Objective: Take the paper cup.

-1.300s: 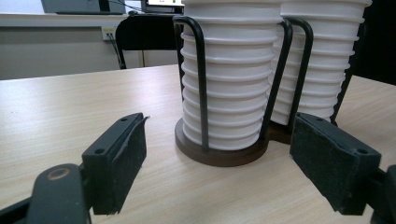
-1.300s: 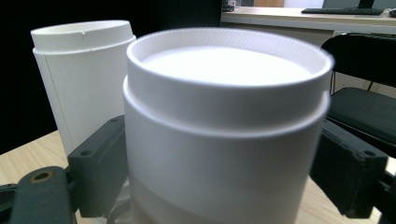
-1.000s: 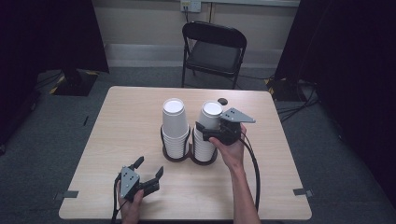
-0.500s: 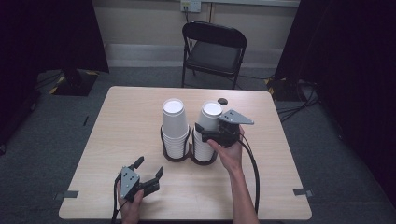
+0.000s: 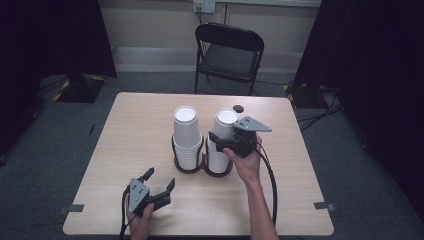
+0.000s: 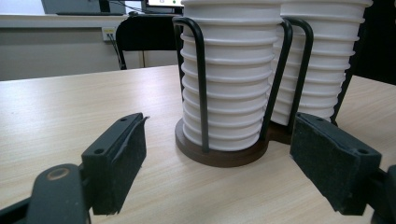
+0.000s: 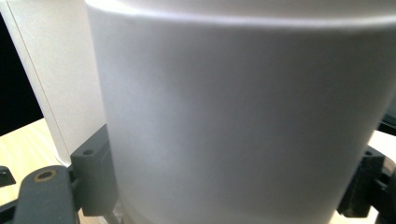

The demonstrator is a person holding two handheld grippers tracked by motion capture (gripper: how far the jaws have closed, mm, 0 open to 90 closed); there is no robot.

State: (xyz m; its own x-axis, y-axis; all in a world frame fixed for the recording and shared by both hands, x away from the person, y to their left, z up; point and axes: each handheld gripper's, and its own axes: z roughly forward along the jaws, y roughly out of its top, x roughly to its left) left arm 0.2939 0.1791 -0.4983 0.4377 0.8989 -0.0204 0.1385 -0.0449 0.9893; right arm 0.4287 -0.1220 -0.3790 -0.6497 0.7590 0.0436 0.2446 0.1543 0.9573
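Two stacks of upturned white cups stand in a black wire holder (image 5: 189,167) on round brown bases at the table's middle: a left stack (image 5: 186,130) and a right stack (image 5: 224,122). My right gripper (image 5: 218,141) reaches in from the right, level with the upper part of the right stack. Its jaws have just been closing with the top cup (image 7: 233,107) between them, and the pads sit against the cup's sides. My left gripper (image 5: 160,178) rests open near the table's front left. It faces the left stack (image 6: 233,70) from a short way off, nothing between its jaws.
A black folding chair (image 5: 229,50) stands behind the wooden table (image 5: 125,125). A small dark round object (image 5: 238,108) lies on the table behind the right stack. Cables trail from both grippers toward the front edge. Dark curtains hang at both sides.
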